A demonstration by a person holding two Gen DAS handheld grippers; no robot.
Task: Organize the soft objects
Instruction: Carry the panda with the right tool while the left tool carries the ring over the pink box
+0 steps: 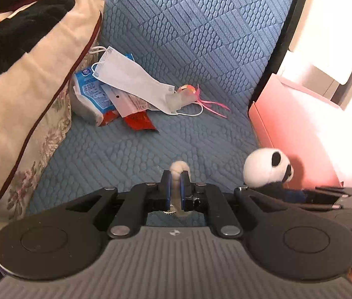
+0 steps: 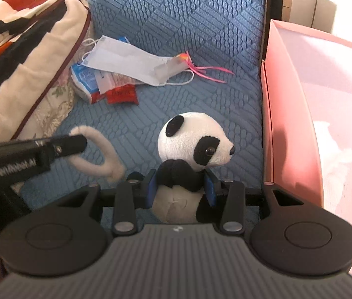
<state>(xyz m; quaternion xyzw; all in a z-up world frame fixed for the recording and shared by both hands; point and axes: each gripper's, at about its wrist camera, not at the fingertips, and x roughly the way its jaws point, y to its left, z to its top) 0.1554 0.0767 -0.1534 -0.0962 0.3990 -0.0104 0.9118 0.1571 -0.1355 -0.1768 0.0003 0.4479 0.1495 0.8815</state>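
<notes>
The right claw (image 2: 181, 186) is closed on the black midsection of a panda plush (image 2: 196, 139), which sits upright on the blue quilted cushion (image 2: 201, 37), just beside the pink box (image 2: 290, 99). The left claw (image 1: 175, 186) pinches a fuzzy cream loop (image 1: 179, 168), seen curving past its fingers in the right view (image 2: 106, 154). Farther back on the cushion lie a white face mask (image 1: 131, 82), blue and red packets (image 1: 93, 92) and a pink-ribboned trinket (image 1: 191, 91), near the patterned pillow (image 1: 26, 87).

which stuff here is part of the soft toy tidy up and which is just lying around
Job: panda plush in right gripper; cream fuzzy strip in left gripper; pink box.
Lying about: face mask, snack packets, pink ribboned trinket, pillow.
</notes>
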